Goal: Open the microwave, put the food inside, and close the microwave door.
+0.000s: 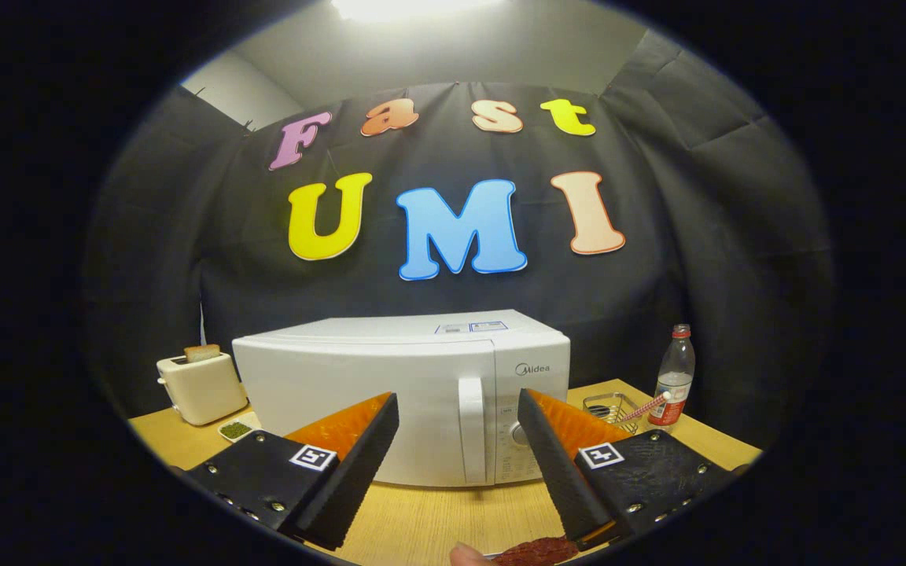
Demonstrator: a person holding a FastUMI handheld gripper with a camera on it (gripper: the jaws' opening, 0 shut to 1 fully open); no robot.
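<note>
A white microwave (390, 385) stands on the wooden table (429, 523) with its door shut. Its vertical handle (472, 428) sits right of the door, just ahead of the gap between my fingers. My gripper (458, 409) is open, a little short of the microwave front, with nothing between its fingers. A dark reddish piece of food (538, 552) lies on the table close under the right finger, partly hidden. A fingertip of a person (469, 555) shows beside it.
A cream toaster (200, 385) with a slice of bread stands left of the microwave. A small dish of green bits (236, 430) lies by it. Right of the microwave are a wire basket (610, 409), a striped straw and a plastic bottle (675, 385).
</note>
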